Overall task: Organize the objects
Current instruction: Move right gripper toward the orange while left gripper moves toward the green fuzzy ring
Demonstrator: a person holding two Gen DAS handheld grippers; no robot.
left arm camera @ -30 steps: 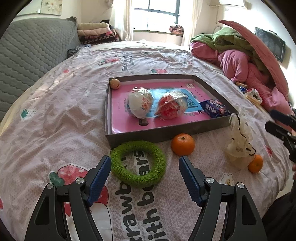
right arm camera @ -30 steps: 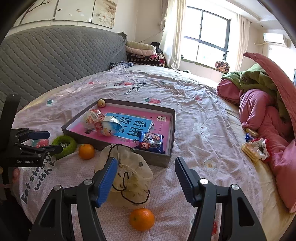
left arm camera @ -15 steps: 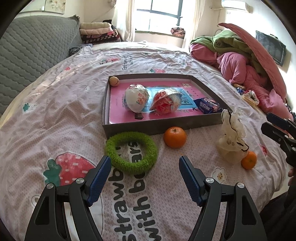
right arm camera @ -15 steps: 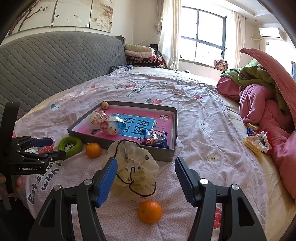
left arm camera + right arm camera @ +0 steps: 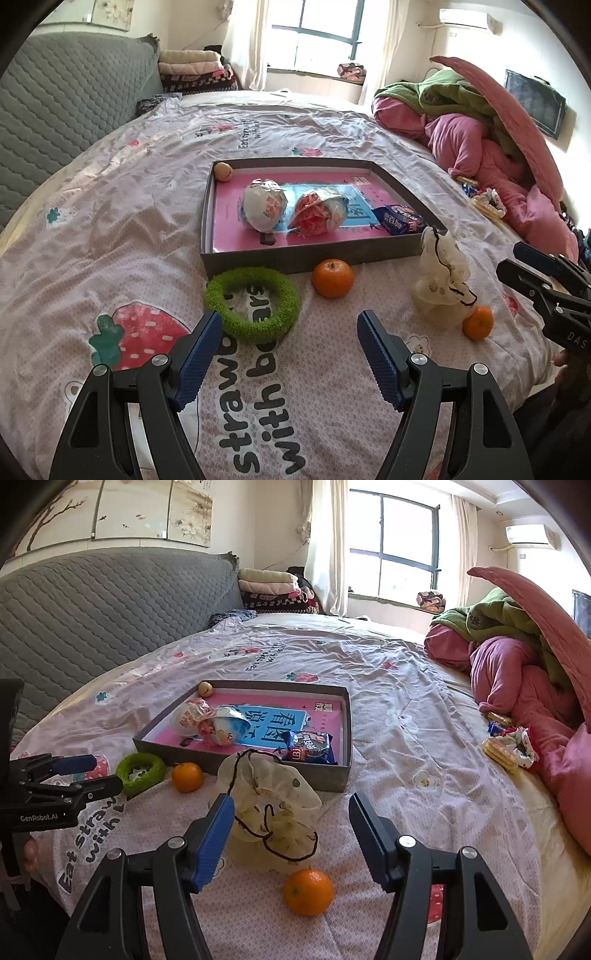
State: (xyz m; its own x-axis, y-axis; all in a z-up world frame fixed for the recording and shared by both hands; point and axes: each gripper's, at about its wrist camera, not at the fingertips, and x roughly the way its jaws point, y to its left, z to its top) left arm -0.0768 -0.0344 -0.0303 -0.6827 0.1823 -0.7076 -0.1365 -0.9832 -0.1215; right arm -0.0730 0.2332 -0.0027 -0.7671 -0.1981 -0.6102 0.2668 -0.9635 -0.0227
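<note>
A grey box with a pink floor lies on the bedspread and holds two wrapped snack cups, a blue snack packet and a small ball. In front of it lie a green fuzzy ring, an orange, a cream drawstring pouch and a second orange. My left gripper hovers open just short of the ring. My right gripper hangs open above the pouch and second orange.
A grey padded headboard runs along the left. Pink and green bedding is piled on the right, with snack wrappers beside it. Folded blankets lie near the window.
The left view has drawn back a little, so the ring, orange and box sit higher and farther. The right view shifted slightly; both grippers stayed open.
</note>
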